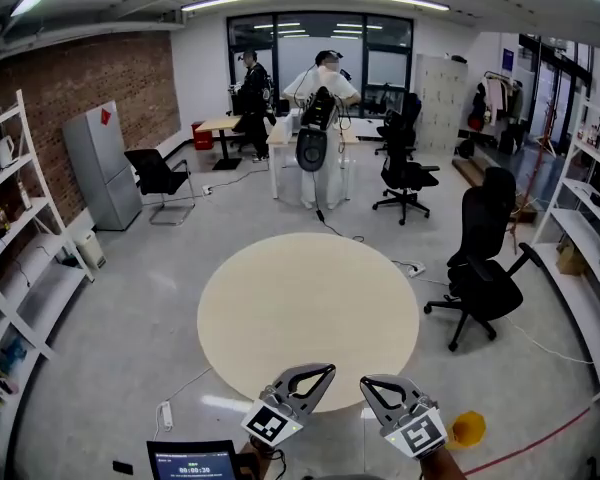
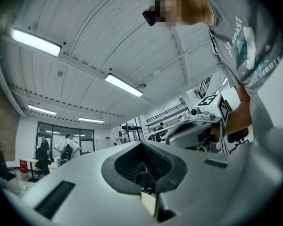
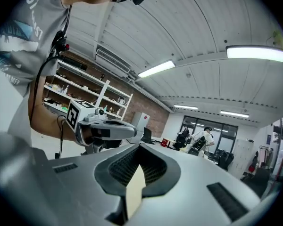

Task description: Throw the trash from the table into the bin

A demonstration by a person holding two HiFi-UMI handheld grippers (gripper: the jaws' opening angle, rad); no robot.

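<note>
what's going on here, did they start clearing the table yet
A person holds two grippers side by side at the near edge of a round table. The left gripper and right gripper are both shut on nothing. No trash shows on the tabletop. A yellow object sits on the floor to the right; whether it is the bin is unclear.
</note>
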